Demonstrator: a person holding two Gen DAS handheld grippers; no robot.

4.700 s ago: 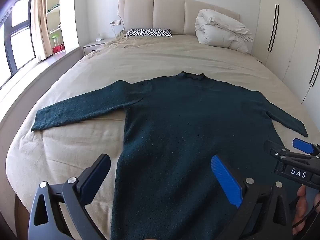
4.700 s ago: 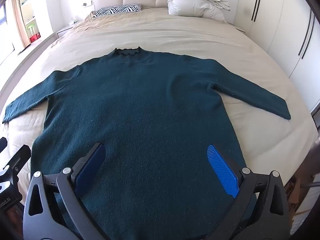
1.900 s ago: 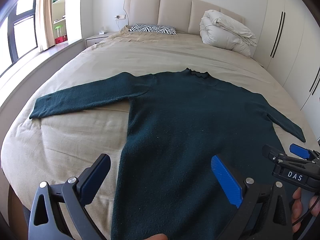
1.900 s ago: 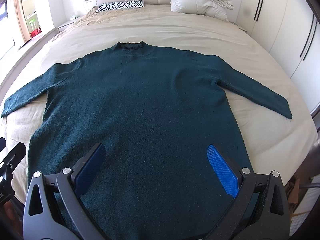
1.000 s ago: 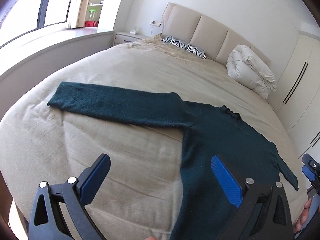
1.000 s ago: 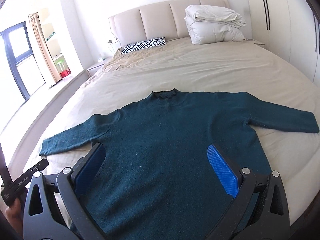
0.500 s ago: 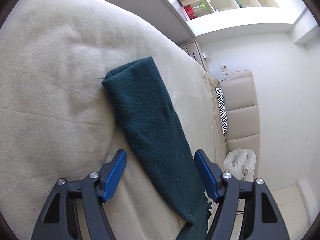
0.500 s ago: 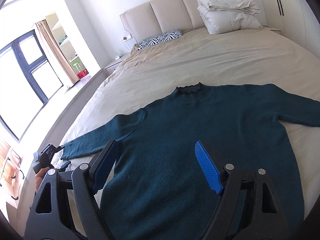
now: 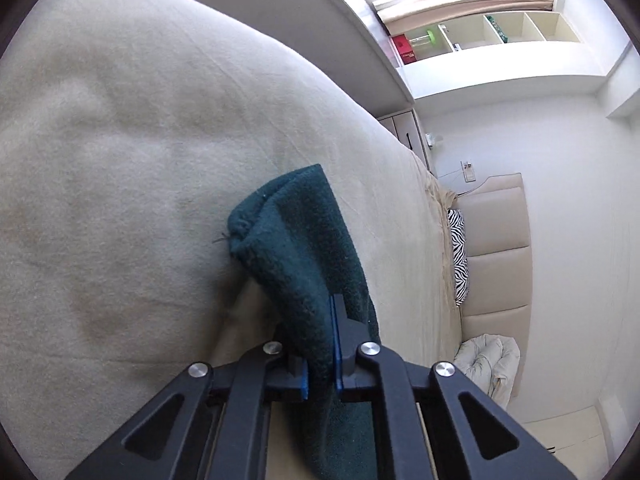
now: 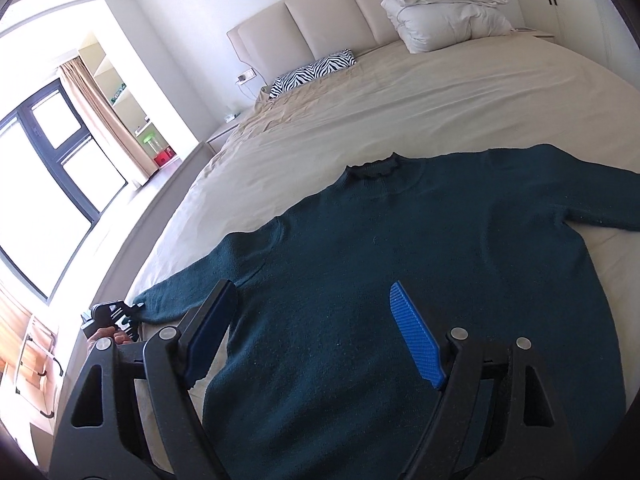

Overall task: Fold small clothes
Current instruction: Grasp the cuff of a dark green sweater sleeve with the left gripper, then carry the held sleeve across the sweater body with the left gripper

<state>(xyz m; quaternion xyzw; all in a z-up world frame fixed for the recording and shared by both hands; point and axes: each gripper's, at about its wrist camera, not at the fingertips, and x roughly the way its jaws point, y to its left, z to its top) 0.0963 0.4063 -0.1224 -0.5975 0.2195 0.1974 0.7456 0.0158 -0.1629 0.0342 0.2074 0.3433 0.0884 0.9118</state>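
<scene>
A dark teal sweater (image 10: 420, 264) lies flat on the beige bed (image 10: 440, 92), collar toward the headboard. My left gripper (image 9: 320, 372) is shut on the cuff end of the sweater's left sleeve (image 9: 296, 248), which bunches up off the bed. In the right wrist view the left gripper (image 10: 116, 316) shows at the sleeve's end (image 10: 168, 296), at the bed's left edge. My right gripper (image 10: 312, 332) is open and empty, hovering over the sweater's lower body. The right sleeve (image 10: 592, 200) stretches off to the right.
A folded white duvet (image 10: 444, 4) and a zebra pillow (image 10: 312, 70) lie by the padded headboard (image 10: 320, 16). A window (image 10: 52, 184) with curtains and a nightstand stand along the bed's left side. A shelf niche (image 9: 500, 36) shows in the left wrist view.
My left gripper closed on the left sleeve's cuff end and lifted it slightly. My right gripper stayed open over the sweater's body and tilted a little.
</scene>
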